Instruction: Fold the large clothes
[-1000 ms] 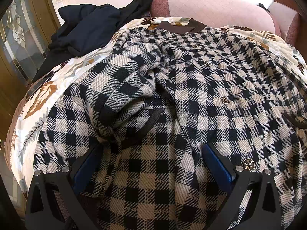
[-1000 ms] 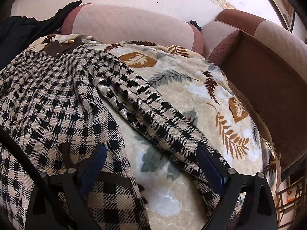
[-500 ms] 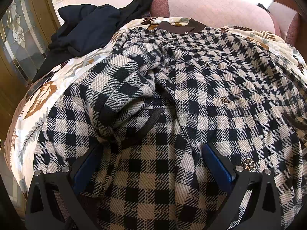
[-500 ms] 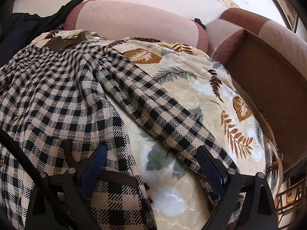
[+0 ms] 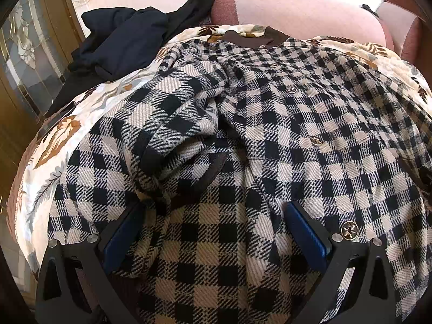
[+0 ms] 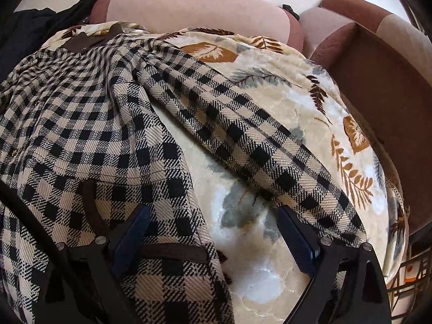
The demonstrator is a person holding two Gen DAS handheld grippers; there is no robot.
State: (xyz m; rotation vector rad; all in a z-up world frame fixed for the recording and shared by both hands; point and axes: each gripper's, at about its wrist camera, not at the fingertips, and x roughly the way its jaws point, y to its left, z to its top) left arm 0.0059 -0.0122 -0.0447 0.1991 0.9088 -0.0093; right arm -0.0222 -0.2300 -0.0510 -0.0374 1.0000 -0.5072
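checked coat [image 5: 297,135]: 1 | dark garment [image 5: 121,40]: 1 | leaf-print blanket [image 6: 310,102]: 1

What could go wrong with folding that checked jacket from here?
The left sleeve is already bunched over the checked jacket; folding on top of it may trap a lump. The right sleeve lies stretched over the leaf-print blanket, and the open right gripper straddles bare blanket between sleeve and hem, so closing might pinch the blanket too. The open left gripper may only catch the top layer.

a home living room: pink sofa [image 6: 189,8], leaf-print blanket [image 6: 310,102].
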